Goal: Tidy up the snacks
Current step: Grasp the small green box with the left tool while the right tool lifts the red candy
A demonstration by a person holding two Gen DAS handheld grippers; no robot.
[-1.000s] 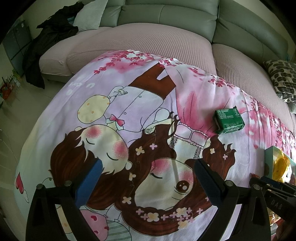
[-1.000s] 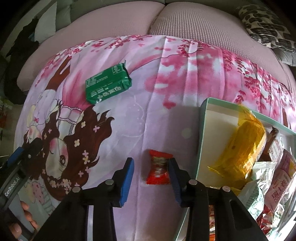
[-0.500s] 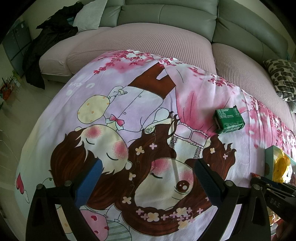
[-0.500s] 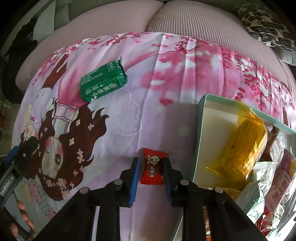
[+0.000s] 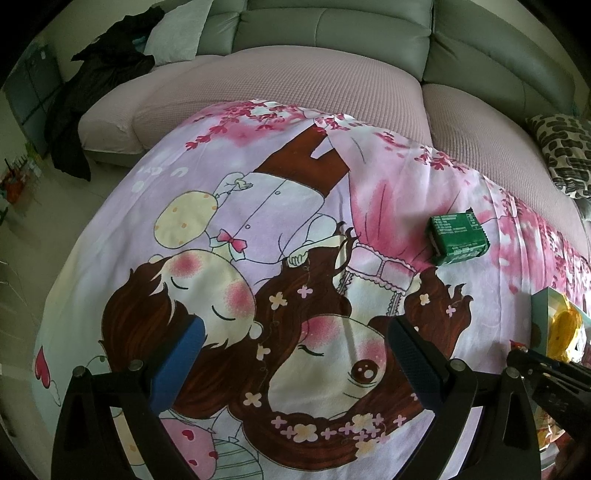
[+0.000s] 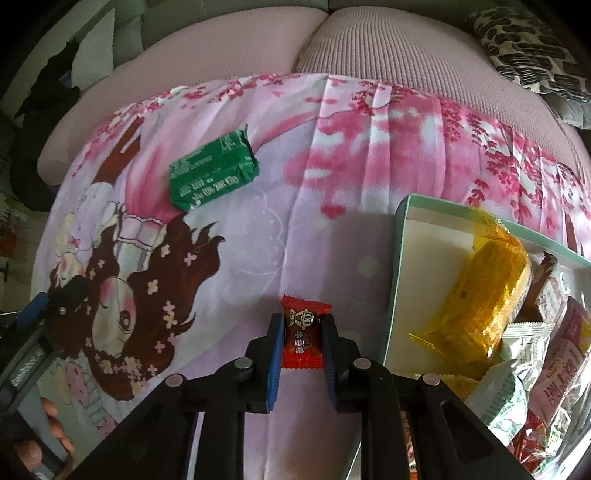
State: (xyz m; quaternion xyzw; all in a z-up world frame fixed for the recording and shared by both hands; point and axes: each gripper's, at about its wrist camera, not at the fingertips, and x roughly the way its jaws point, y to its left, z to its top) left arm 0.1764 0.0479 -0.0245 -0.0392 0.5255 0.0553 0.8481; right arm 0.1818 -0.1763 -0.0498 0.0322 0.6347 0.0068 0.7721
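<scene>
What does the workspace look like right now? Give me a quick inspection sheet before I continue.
Surface: cartoon-print cloth spread over a pink sofa seat.
Job's things: red candy between the right fingers; green packet lying loose on the cloth; open box holding a yellow pack and other snacks.
Clutter: dark clothing, patterned cushion.
Grippers: right gripper shut on the candy; left gripper open, empty.
Cables: nothing seen.
Surroundings: grey sofa back, floor at left.
</scene>
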